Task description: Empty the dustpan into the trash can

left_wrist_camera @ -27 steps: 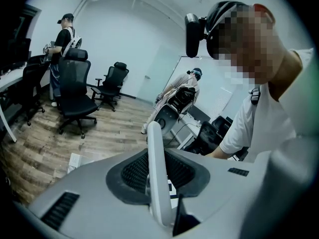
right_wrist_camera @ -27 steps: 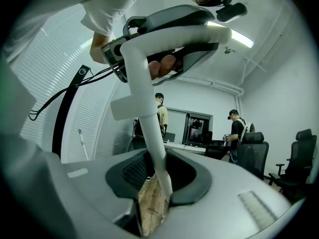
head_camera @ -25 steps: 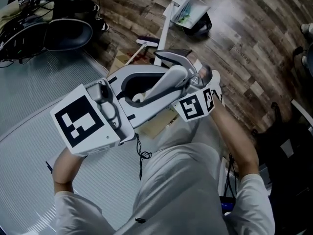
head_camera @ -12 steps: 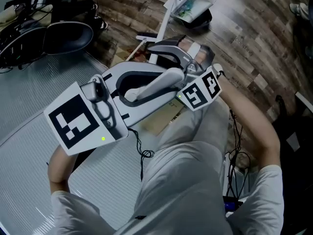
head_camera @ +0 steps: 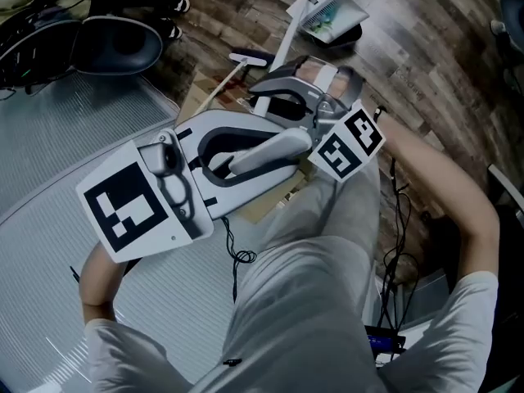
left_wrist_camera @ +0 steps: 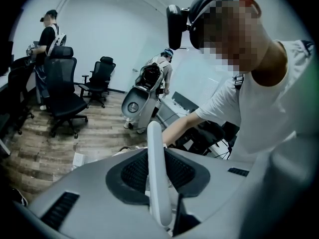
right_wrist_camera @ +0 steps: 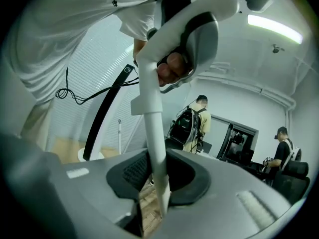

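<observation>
The white dustpan, with green and paper scraps in it, rests tipped on the black trash can at the top of the head view. Its thin white pole rises toward me and ends in a thick bent grip. My left gripper is shut on that grip, whose rounded end sticks out past the jaws. My right gripper is closing on the pole lower down, where the pole stands between its jaws.
A small white brush head lies on the wood floor beside the pole. A black office chair stands upper left, and a ribbed grey mat covers the left. Cardboard and cables lie by my legs. A person with a backpack stands beyond.
Both grippers and the grip have shifted up and to the right in the head view. The right gripper has rolled. The dustpan stays on the can.
</observation>
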A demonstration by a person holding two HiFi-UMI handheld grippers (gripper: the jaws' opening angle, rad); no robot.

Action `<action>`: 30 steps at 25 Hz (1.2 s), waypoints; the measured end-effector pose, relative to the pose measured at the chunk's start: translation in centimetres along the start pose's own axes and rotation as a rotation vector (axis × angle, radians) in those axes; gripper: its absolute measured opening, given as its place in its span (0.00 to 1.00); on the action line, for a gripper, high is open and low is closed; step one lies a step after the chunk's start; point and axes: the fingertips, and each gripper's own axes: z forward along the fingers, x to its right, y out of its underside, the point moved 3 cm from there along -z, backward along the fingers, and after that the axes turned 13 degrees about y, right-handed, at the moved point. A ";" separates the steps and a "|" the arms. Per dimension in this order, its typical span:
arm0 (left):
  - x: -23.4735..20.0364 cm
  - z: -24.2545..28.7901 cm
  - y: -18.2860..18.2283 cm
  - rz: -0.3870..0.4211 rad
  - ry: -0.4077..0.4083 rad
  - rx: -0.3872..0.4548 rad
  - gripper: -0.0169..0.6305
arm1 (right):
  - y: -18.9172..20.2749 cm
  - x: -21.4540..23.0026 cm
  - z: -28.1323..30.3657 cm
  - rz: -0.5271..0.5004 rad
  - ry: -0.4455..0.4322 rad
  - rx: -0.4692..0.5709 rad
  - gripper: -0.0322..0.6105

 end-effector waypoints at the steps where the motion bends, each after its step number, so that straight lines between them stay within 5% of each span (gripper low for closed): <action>1: 0.1 -0.2 0.3 0.005 0.000 0.002 0.17 | 0.0 -0.2 0.2 0.001 -0.005 0.004 0.19; 16: -1.4 -2.3 1.0 0.214 -0.054 -0.094 0.18 | 0.7 0.3 3.7 -0.098 -0.037 0.057 0.17; 30: -2.0 -2.1 1.7 0.306 -0.094 -0.153 0.18 | 1.4 1.0 4.9 -0.199 -0.147 0.075 0.16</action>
